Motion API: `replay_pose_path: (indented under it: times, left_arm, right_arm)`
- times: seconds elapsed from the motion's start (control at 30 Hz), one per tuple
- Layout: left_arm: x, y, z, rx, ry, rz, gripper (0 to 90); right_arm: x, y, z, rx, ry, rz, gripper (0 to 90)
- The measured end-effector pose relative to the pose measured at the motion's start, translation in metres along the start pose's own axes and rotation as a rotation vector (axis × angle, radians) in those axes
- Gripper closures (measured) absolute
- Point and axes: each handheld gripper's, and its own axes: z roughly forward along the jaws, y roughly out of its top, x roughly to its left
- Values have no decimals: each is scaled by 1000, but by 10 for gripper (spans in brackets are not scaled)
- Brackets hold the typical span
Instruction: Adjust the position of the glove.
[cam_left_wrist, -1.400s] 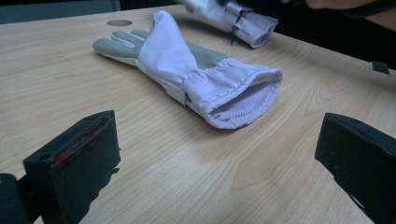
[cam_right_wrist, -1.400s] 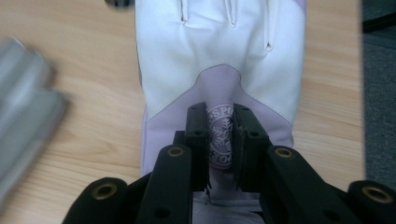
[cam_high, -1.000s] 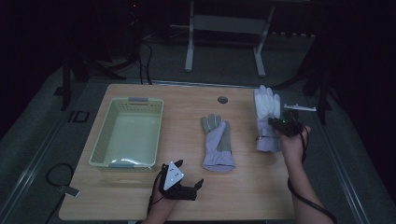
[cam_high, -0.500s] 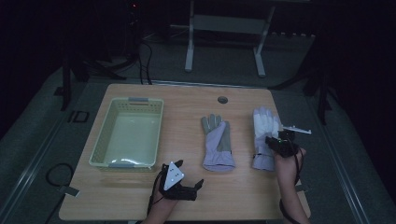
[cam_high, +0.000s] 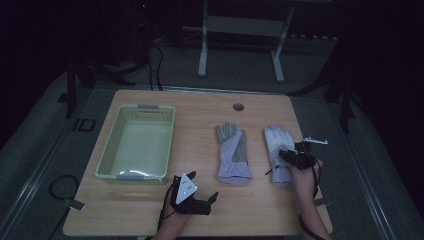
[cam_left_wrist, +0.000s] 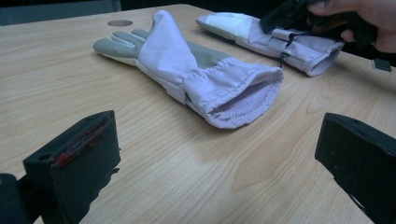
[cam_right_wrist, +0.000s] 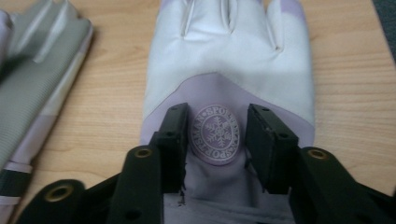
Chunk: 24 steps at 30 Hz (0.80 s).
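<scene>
Right gripper (cam_right_wrist: 215, 140), jaws apart astride the round snowflake badge (cam_right_wrist: 215, 134) of the white glove (cam_high: 278, 146) near the table's (cam_high: 150, 220) right edge; left gripper (cam_left_wrist: 219, 163) open at the front edge.

Pale green basket (cam_high: 136, 145), light wood table (cam_high: 200, 105); lilac-and-grey glove (cam_high: 232, 152); white-and-lilac glove (cam_right_wrist: 229, 70) bearing a round snowflake badge (cam_right_wrist: 215, 134)

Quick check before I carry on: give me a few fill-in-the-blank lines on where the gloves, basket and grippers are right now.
1. The pale green plastic basket holds ____ gloves.
2. The right gripper has its jaws on either side of a round ____ badge on the white and lilac glove.
3. The left gripper has its jaws ____, facing the grey-palmed lilac glove.

Missing words: no; snowflake; open
</scene>
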Motion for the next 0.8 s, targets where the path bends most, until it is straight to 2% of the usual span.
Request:
replay_pose_path:
  times: [0.13, 0.17, 0.23, 0.3, 0.33, 0.37, 0.4, 0.43, 0.47, 0.5, 0.53, 0.57, 0.63, 0.7, 0.77, 0.8]
  left_arm:
    - [-1, 0, 0, 0, 1, 4, 0]
    - [0, 0, 0, 0, 1, 3, 0]
    - [-1, 0, 0, 0, 1, 4, 0]
    - [-1, 0, 0, -2, 1, 3, 0]
    - [-1, 0, 0, -2, 1, 3, 0]
    - [-1, 0, 0, -1, 1, 5, 0]
    - [-1, 0, 0, -1, 1, 3, 0]
    - [-1, 0, 0, -1, 2, 3, 0]
    - [-1, 0, 0, -1, 2, 3, 0]
    - [-1, 0, 0, 0, 2, 2, 0]
    - [-1, 0, 0, 0, 2, 2, 0]
    - [0, 0, 0, 1, 2, 2, 0]
    - [0, 0, 0, 2, 2, 3, 0]
    - [-1, 0, 0, 1, 2, 2, 0]
    - [0, 0, 0, 2, 1, 3, 0]
    - [0, 0, 0, 2, 1, 3, 0]
  right_arm:
    - [-1, 3, -7, -9, 16, -14, 561]
    - [-2, 6, -13, -21, 26, -44, 530]
    - [-3, 7, -15, -22, 31, -55, 519]
    - [-9, 12, -22, -8, 70, -107, 474]
    - [-9, 12, -22, -8, 70, -107, 474]
    - [-12, 14, -23, 6, 92, -151, 450]
    - [-12, 14, -23, 6, 92, -151, 450]
    - [-16, 16, -24, 25, 102, -200, 451]
    - [-16, 16, -24, 25, 102, -200, 451]
    - [-18, 18, -25, 24, 117, -224, 452]
    - [-22, 21, -25, 38, 149, -269, 462]
    - [-23, 23, -24, 38, 161, -300, 462]
    - [-24, 25, -21, 53, 161, -337, 461]
    - [-24, 26, -20, 54, 164, -346, 455]
    - [-25, 26, -14, 69, 186, -343, 455]
    - [-27, 25, -7, 89, 220, -312, 453]
